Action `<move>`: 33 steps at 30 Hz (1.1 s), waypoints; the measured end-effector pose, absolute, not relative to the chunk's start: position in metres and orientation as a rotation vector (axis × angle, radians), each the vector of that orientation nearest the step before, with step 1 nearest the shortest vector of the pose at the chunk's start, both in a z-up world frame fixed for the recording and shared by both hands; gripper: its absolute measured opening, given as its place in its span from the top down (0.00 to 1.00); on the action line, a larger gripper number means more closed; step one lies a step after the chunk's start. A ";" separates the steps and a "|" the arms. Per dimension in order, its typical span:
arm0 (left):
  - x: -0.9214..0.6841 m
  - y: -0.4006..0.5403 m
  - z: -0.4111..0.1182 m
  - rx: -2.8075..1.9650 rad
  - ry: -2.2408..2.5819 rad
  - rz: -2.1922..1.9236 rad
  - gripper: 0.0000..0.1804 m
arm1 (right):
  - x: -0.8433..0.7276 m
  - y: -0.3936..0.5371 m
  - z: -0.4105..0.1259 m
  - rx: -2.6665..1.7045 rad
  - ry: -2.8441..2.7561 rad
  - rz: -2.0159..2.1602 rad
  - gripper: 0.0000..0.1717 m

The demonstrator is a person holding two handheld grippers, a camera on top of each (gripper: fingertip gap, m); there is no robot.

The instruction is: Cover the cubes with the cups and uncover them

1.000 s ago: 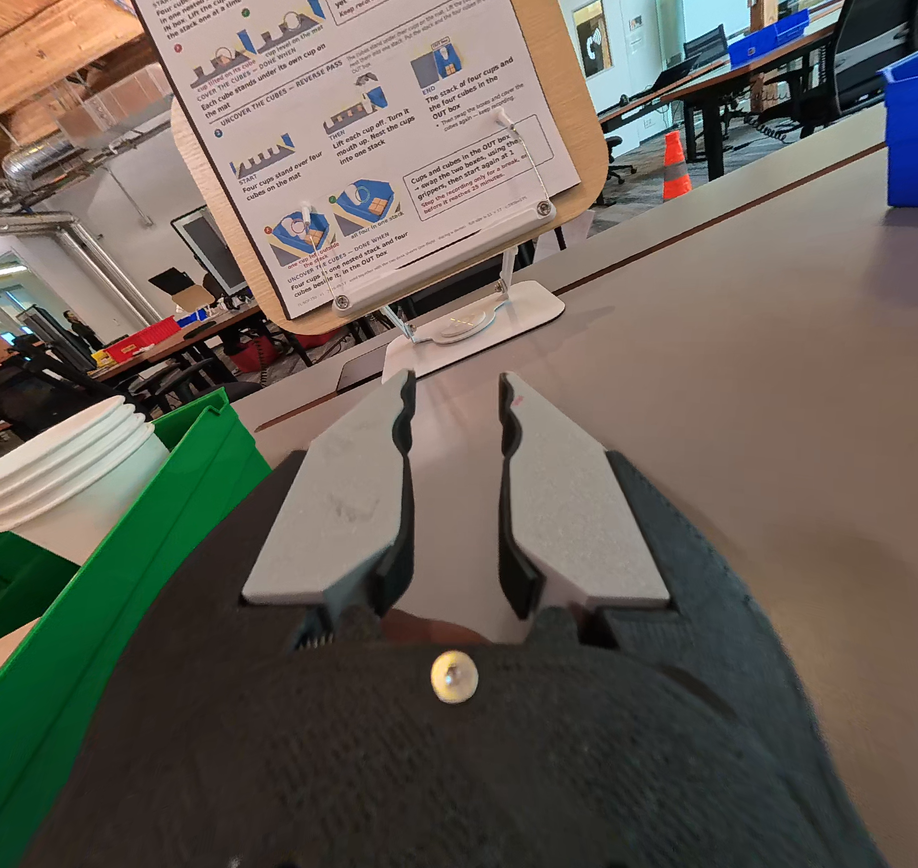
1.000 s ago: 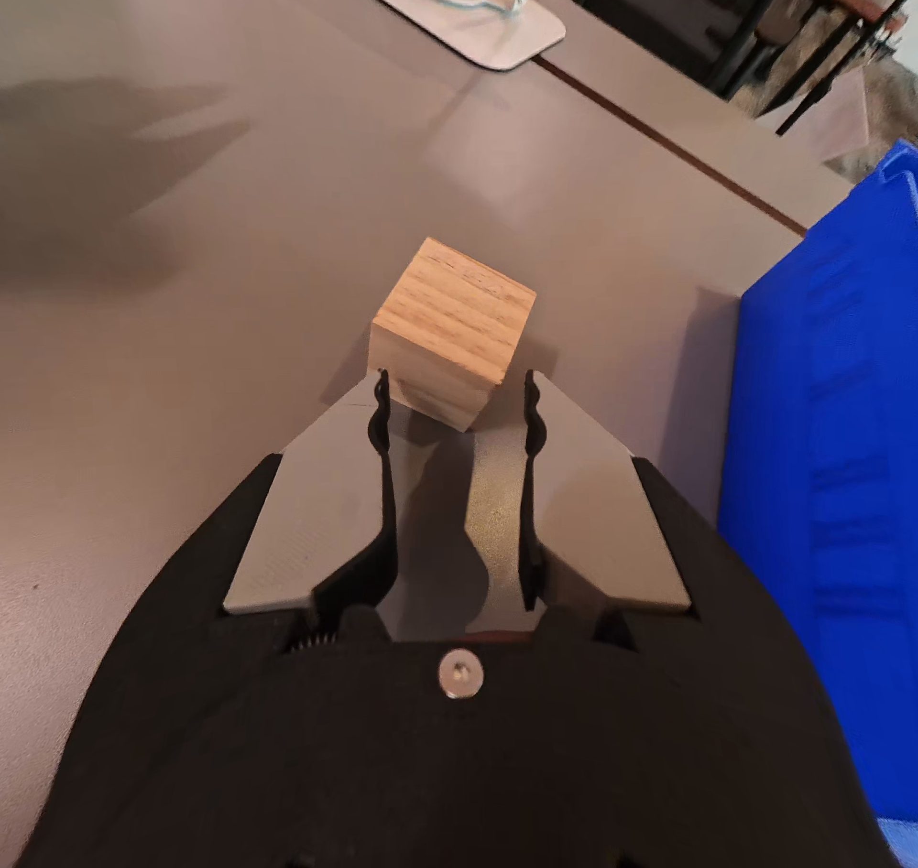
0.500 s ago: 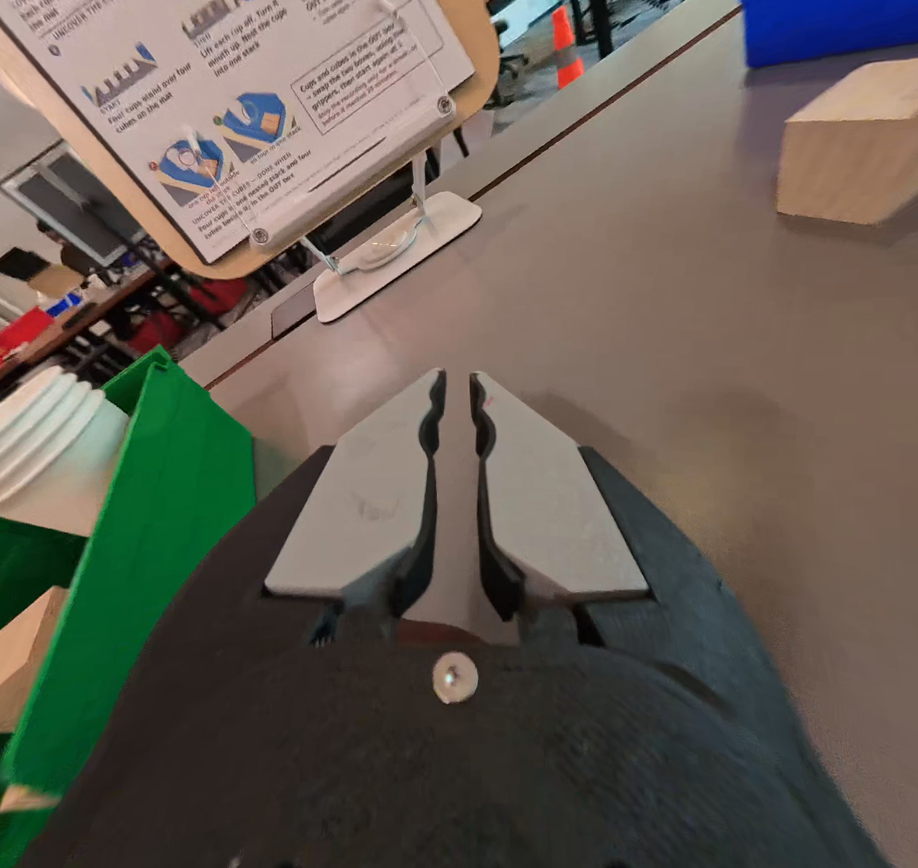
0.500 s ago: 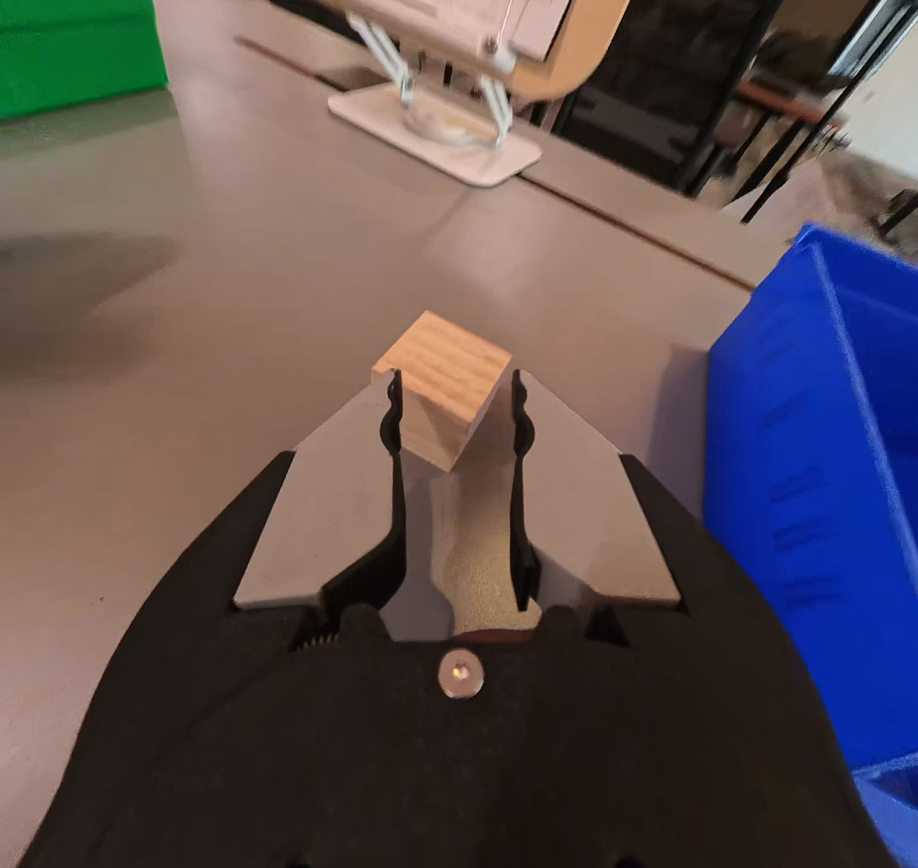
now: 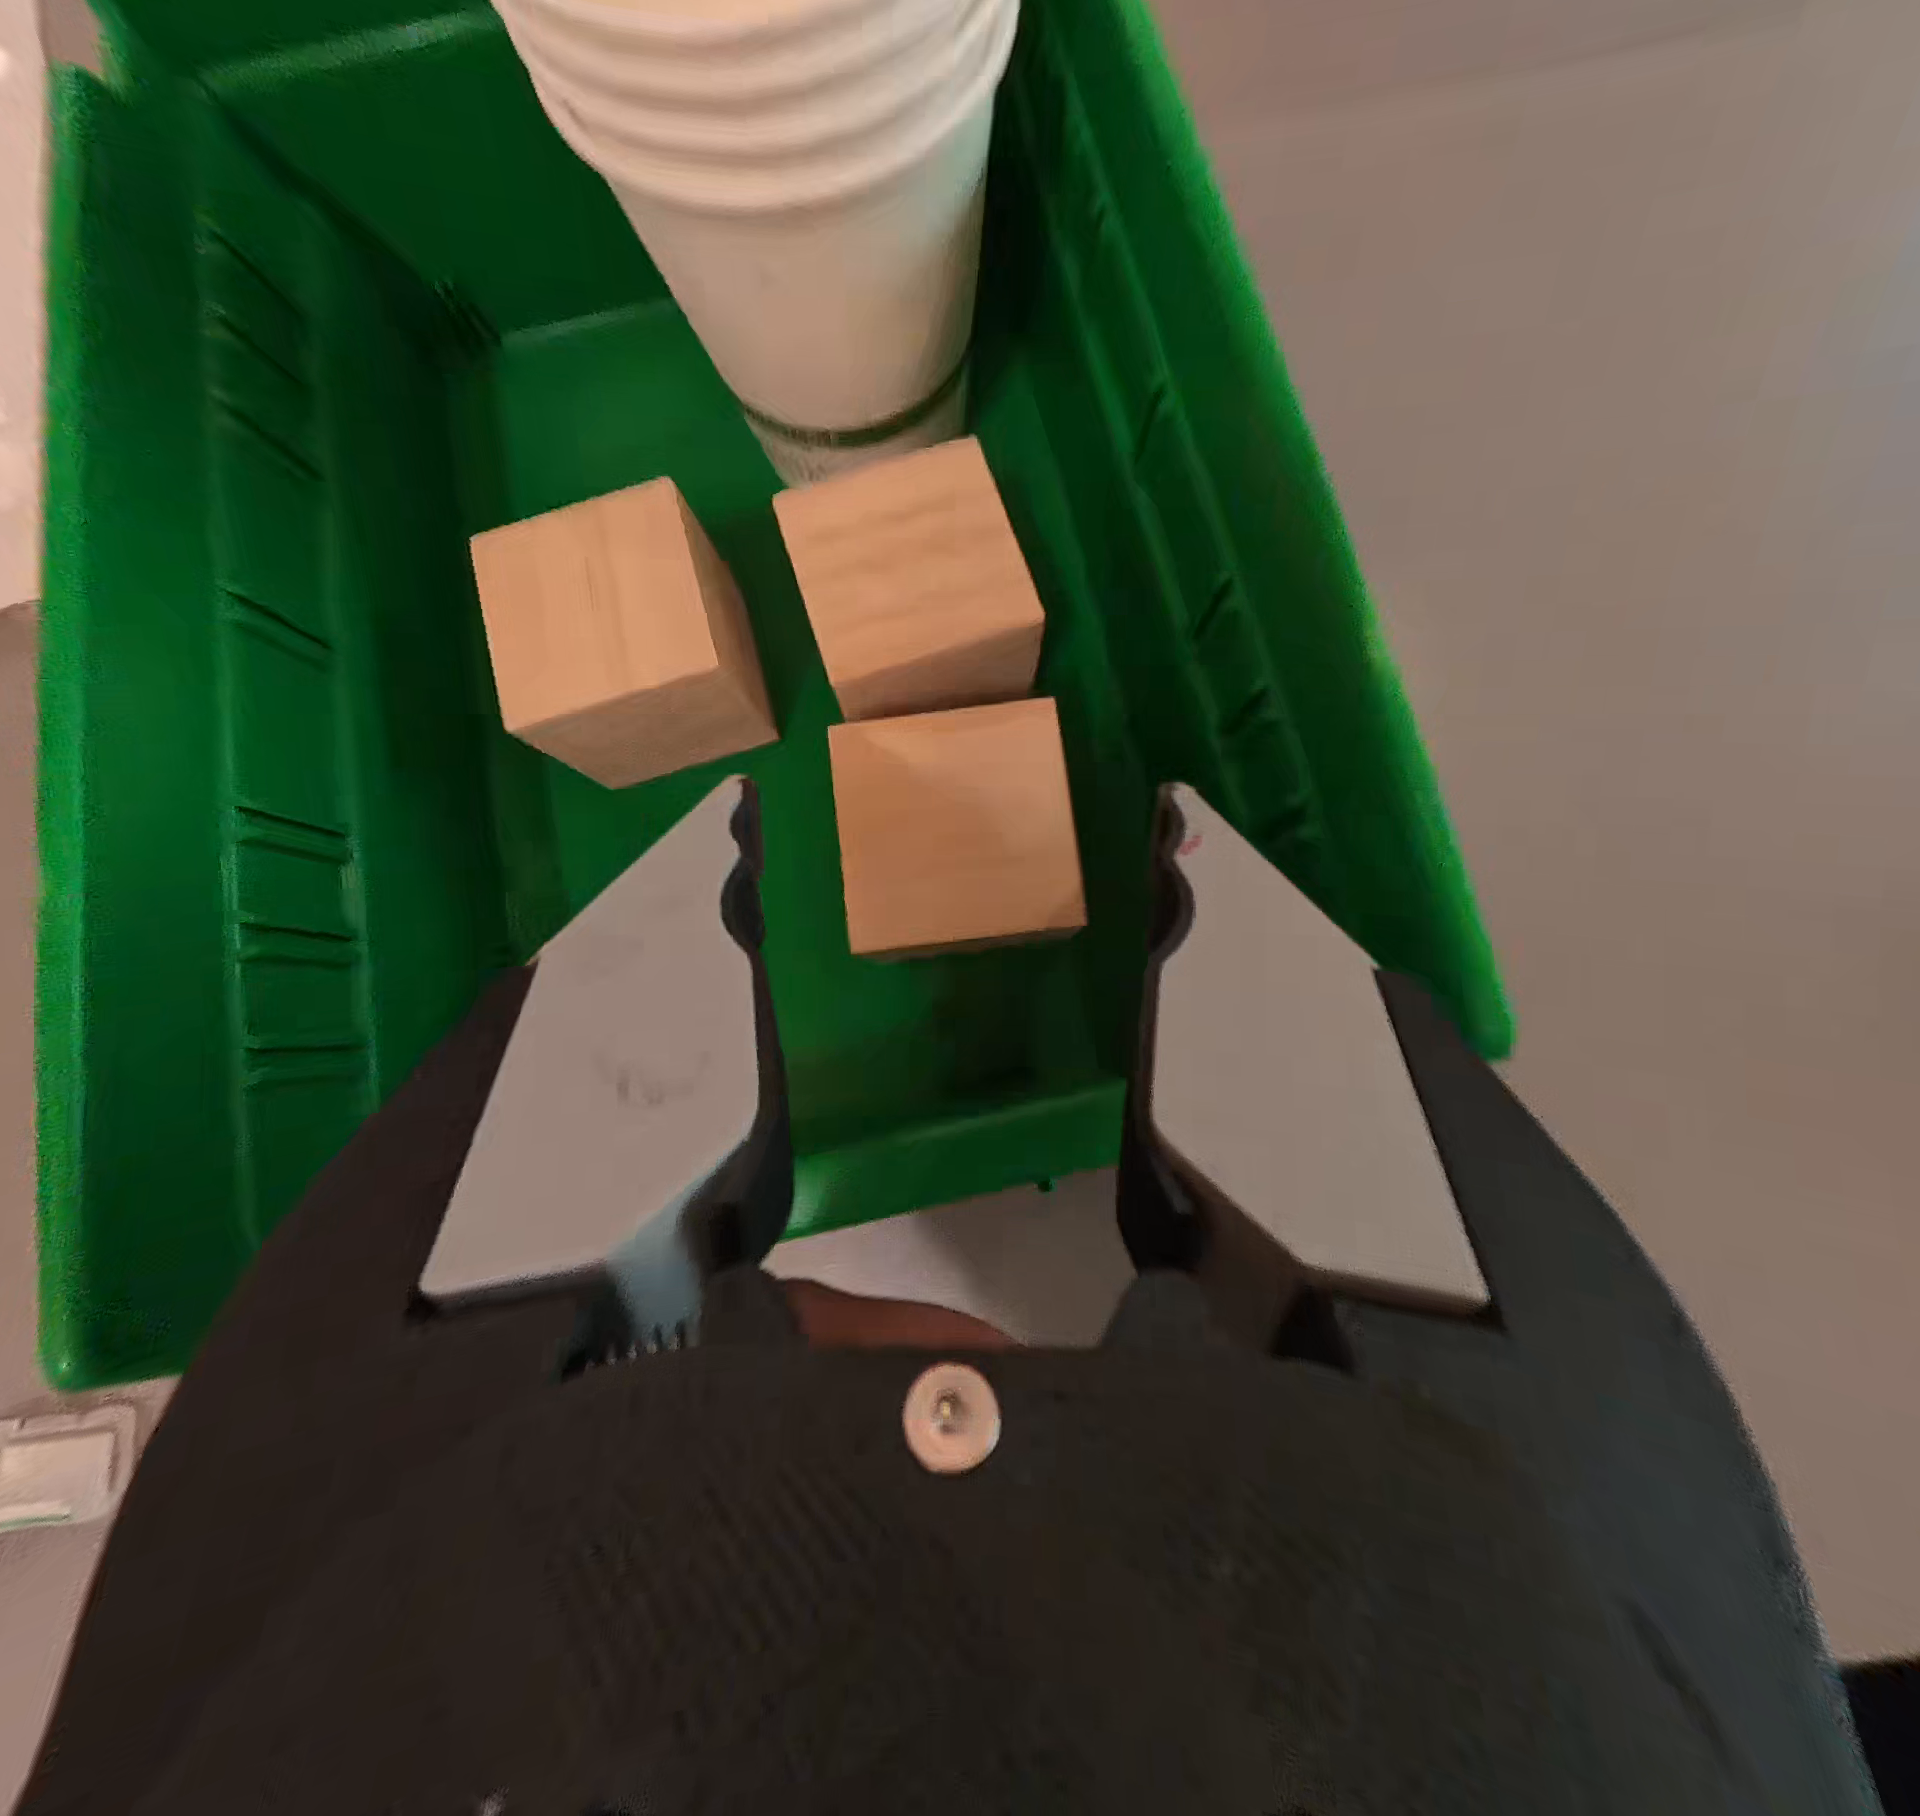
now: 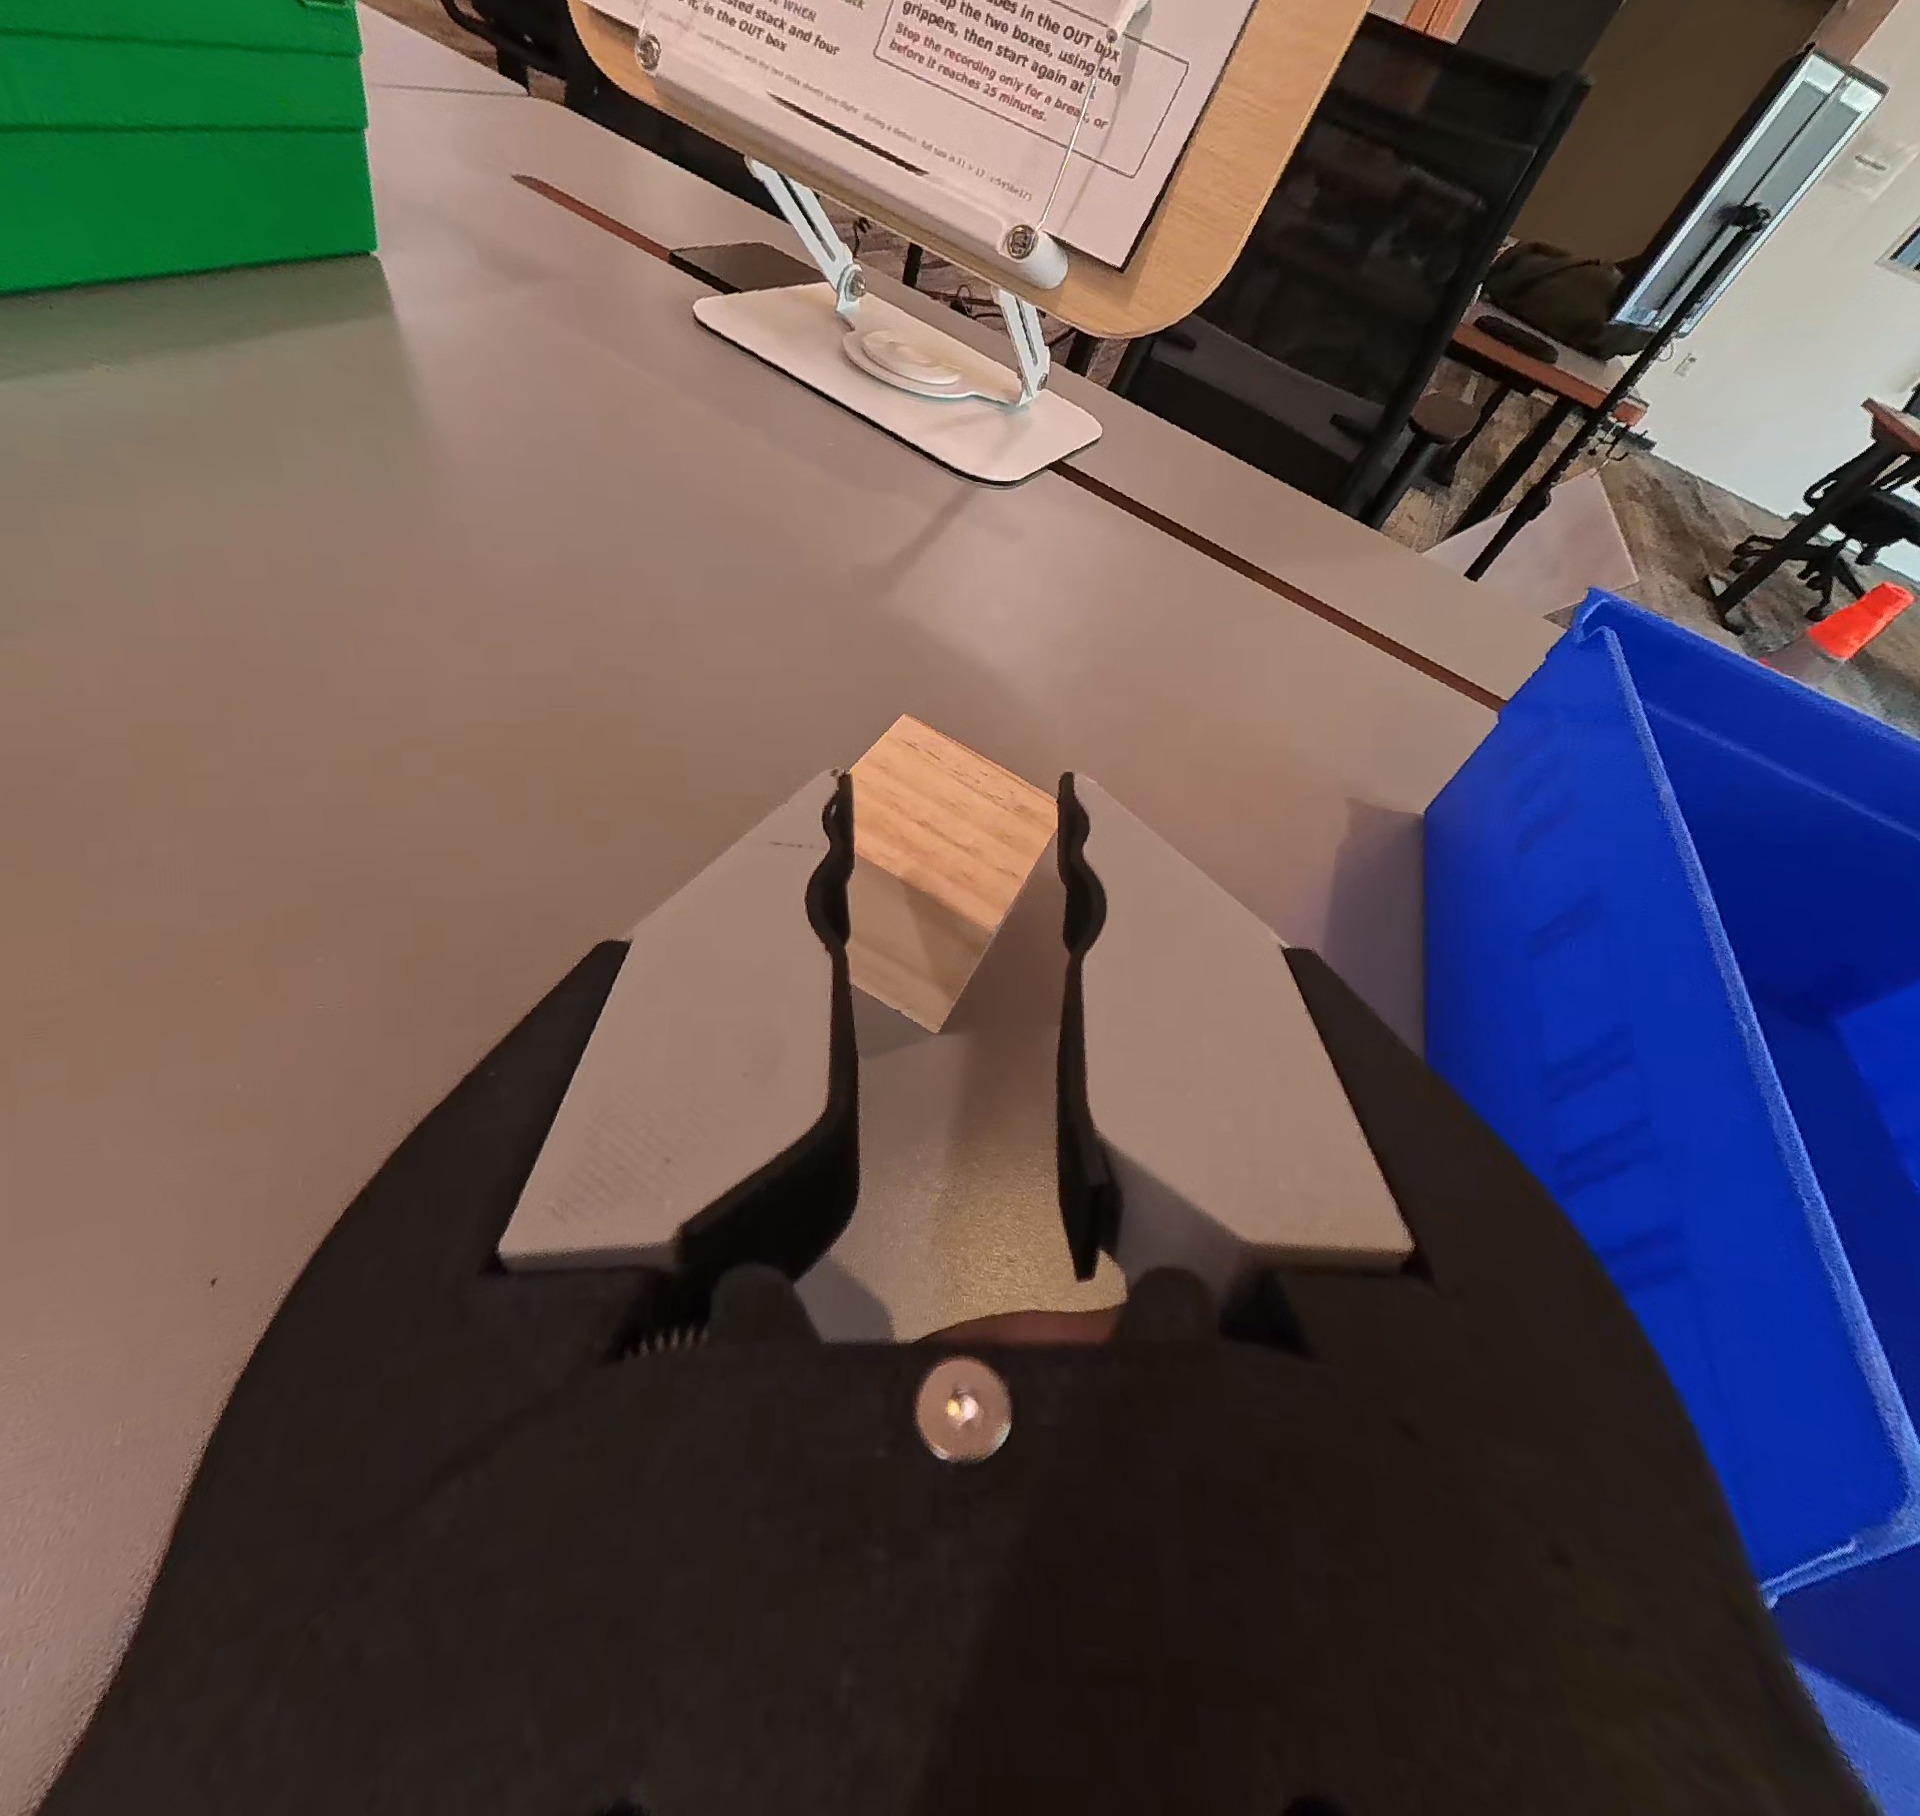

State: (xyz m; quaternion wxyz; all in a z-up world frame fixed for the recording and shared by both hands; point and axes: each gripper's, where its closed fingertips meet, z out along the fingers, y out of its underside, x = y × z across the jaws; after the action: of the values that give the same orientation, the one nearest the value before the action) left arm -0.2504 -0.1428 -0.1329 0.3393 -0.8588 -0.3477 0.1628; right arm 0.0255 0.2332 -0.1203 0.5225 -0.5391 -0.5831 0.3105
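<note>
Left wrist view: left gripper (image 5: 956, 862) wide open above green bin (image 5: 260, 727); right gripper (image 6: 951, 867) clamps wooden cube (image 6: 940, 862)

Black textured gripper bodies (image 6: 961, 1610), grey wedge fingers (image 6: 717, 1060) with wavy black pads, one silver screw (image 6: 961, 1408) each.

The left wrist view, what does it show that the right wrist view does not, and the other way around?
Only the left wrist view looks down into the green bin: three wooden cubes and a stack of white cups.

Only the right wrist view shows a wooden cube between its hand-held gripper's fingers, the blue bin and the instruction stand.

Both show the grey table and the green bin.
</note>
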 end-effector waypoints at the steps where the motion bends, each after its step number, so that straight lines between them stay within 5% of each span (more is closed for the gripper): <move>1: -0.254 -0.146 -0.143 -2.278 -0.915 0.462 0.57 | 0.025 0.233 -0.120 -1.288 -1.396 0.738 0.79; 4: -0.259 -0.148 -0.169 -2.365 -0.981 0.446 0.55 | 0.025 0.234 -0.123 -1.289 -1.402 0.724 0.80; 6: -0.253 -0.139 -0.174 -2.361 -0.988 0.294 0.67 | 0.024 0.233 -0.124 -1.290 -1.406 0.721 0.80; 11: -0.256 -0.148 -0.169 -2.500 -0.856 0.437 0.68 | 0.024 0.233 -0.124 -1.281 -1.409 0.708 0.81; 17: -0.268 -0.149 -0.063 -2.150 -0.663 0.864 0.68 | 0.025 0.235 -0.120 -1.287 -1.385 0.730 0.81; 21: -0.193 -0.077 -0.013 -2.075 -0.208 0.730 0.68 | 0.024 0.235 -0.120 -1.303 -1.372 0.756 0.81; 33: -0.028 0.106 -0.128 -2.278 0.656 0.242 0.68 | 0.023 0.241 -0.123 -1.345 -1.352 0.783 0.81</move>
State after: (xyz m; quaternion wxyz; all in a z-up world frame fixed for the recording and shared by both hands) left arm -0.0282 0.1060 -0.1284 0.3703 -0.8880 0.2557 0.0942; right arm 0.0232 0.2411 -0.1235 0.5141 -0.5597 -0.5625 0.3257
